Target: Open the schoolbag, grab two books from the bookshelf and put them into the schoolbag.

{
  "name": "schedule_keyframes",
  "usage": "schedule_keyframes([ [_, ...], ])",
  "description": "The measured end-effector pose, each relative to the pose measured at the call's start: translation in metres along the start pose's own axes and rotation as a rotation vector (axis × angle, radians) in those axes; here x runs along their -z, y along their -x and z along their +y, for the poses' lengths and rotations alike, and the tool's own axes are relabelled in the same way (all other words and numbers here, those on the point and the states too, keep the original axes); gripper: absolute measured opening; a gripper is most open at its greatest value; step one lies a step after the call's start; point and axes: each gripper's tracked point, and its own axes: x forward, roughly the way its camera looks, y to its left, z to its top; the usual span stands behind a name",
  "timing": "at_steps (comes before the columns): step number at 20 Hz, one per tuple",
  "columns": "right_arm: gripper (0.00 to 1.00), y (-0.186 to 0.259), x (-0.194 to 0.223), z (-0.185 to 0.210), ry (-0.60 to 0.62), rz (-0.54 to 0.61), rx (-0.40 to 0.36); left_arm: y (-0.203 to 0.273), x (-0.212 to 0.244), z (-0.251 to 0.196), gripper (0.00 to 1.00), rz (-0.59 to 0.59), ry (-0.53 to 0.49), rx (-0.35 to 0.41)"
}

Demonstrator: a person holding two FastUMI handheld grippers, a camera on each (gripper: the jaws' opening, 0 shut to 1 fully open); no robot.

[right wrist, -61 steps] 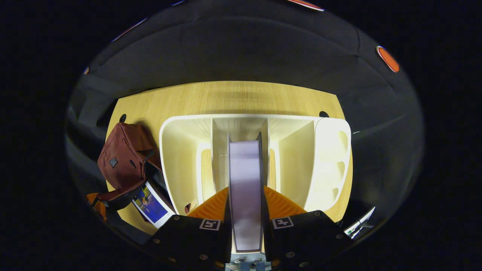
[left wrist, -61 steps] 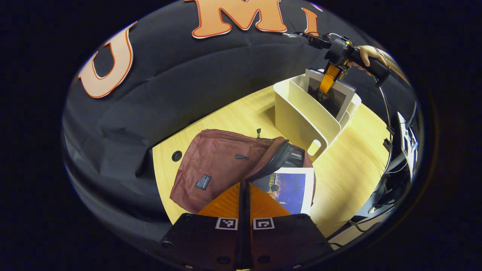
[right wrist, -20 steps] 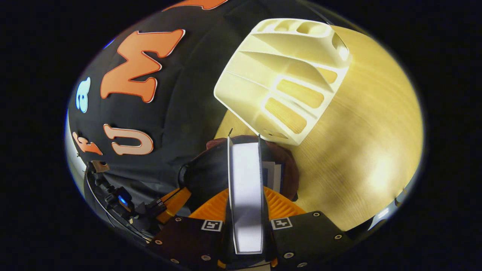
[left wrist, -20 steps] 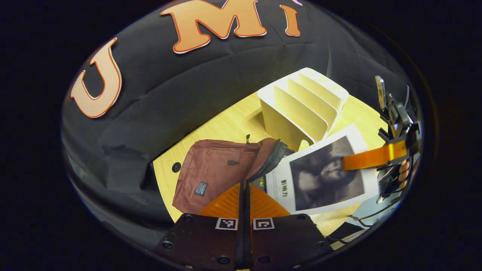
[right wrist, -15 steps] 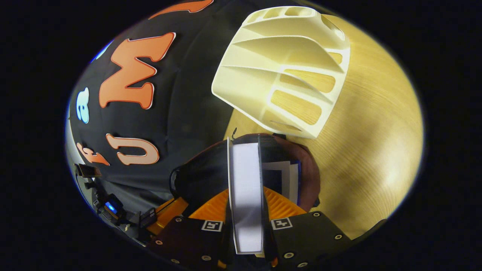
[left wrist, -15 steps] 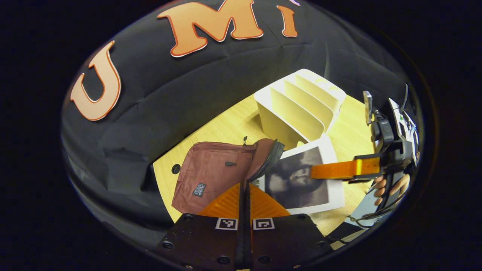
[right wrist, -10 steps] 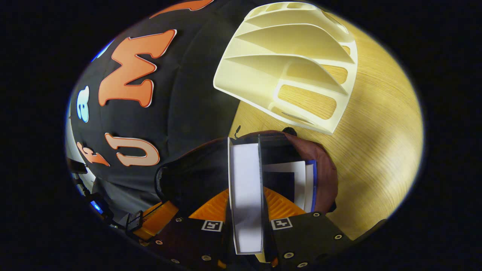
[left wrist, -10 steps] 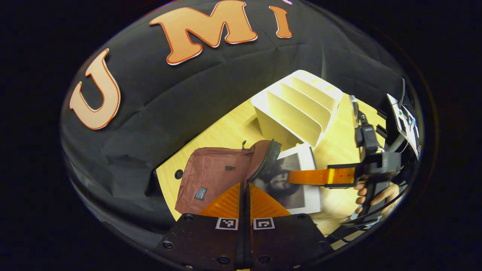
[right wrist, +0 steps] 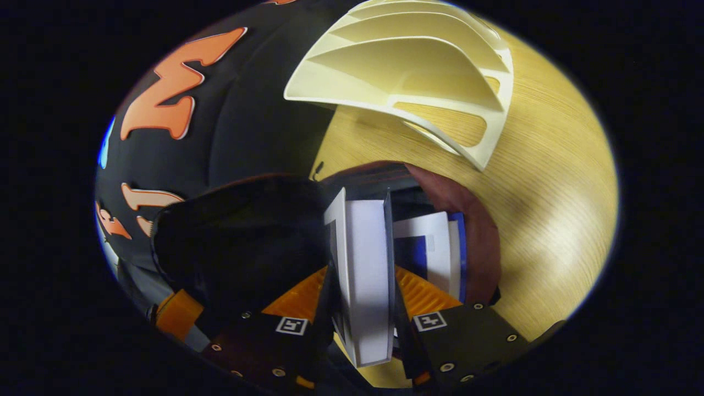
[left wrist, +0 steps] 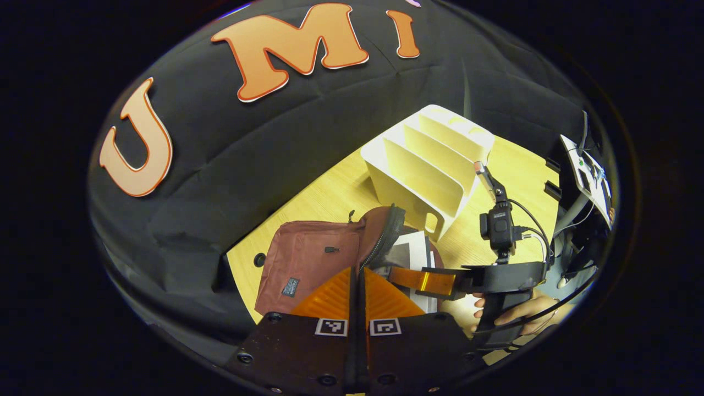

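Your right gripper [right wrist: 363,308] is clamped on a book [right wrist: 367,275], both fingers pressing its covers, page edge facing the camera. The book's far end is inside the open mouth of the bag [right wrist: 473,220], tilted a little. Just beside it in the bag sits another book [right wrist: 434,247], white with a blue edge, already in.

In the left gripper view, your right gripper [left wrist: 418,278] reaches in from the right, fingers at the bag [left wrist: 308,258] opening, with the held book [left wrist: 410,250] mostly down in the bag, only a white corner and a grey patch sticking out. A hand [left wrist: 517,311] grips the handle behind it.

Your left gripper [left wrist: 357,300] has its fingers together with a thin gap between. It sits at the near edge of the bag opening by the zipper [left wrist: 382,242], and the flap stands raised there. I can't tell whether fabric is pinched between the fingers.

The bag lies flat on the table [left wrist: 324,192], mouth toward the shelf [left wrist: 429,159]. The shelf stands just beyond the bag; I can't tell whether they touch. Its slots look bare in the right gripper view, shelf [right wrist: 418,60] at top.
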Motion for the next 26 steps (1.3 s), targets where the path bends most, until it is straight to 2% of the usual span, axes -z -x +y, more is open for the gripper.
schedule_keyframes([
  [1, 0.63, 0.001, 0.005, -0.004, 0.016, 0.023, 0.021, -0.001, 0.002, 0.001, 0.01, 0.002, 0.006, 0.001],
  [4, 0.71, 0.007, 0.008, -0.005, 0.049, 0.05, 0.037, -0.002, 0.004, 0.004, 0.01, 0.001, 0.025, 0.001],
  [5, 0.77, 0.013, 0.006, -0.004, 0.055, 0.058, 0.037, -0.001, 0.004, 0.003, 0.01, 0.0, 0.035, 0.009],
  [7, 0.91, 0.028, 0.001, -0.01, 0.075, 0.064, 0.051, -0.002, 0.006, 0.0, 0.01, 0.002, 0.047, 0.014],
  [9, 0.97, 0.047, -0.012, -0.023, 0.101, 0.045, 0.083, -0.004, 0.01, -0.005, 0.01, 0.012, 0.053, 0.015],
  [15, 0.98, 0.101, -0.053, -0.065, 0.144, 0.039, 0.127, -0.008, 0.012, -0.029, 0.01, 0.031, 0.08, 0.0],
  [18, 0.98, 0.123, -0.075, -0.086, 0.177, 0.062, 0.154, -0.012, 0.018, -0.043, 0.01, 0.054, 0.136, -0.018],
  [20, 0.98, 0.139, -0.09, -0.096, 0.214, 0.085, 0.172, -0.012, 0.021, -0.055, 0.06, 0.066, 0.194, -0.017],
  [21, 0.98, 0.144, -0.095, -0.102, 0.239, 0.101, 0.179, -0.012, 0.022, -0.062, 0.25, 0.071, 0.225, -0.017],
  [22, 0.98, 0.15, -0.102, -0.107, 0.262, 0.114, 0.187, -0.013, 0.027, -0.069, 0.22, 0.081, 0.253, -0.016],
  [26, 0.98, 0.171, -0.13, -0.121, 0.355, 0.144, 0.206, -0.022, 0.034, -0.091, 1.0, 0.099, 0.317, -0.075],
])
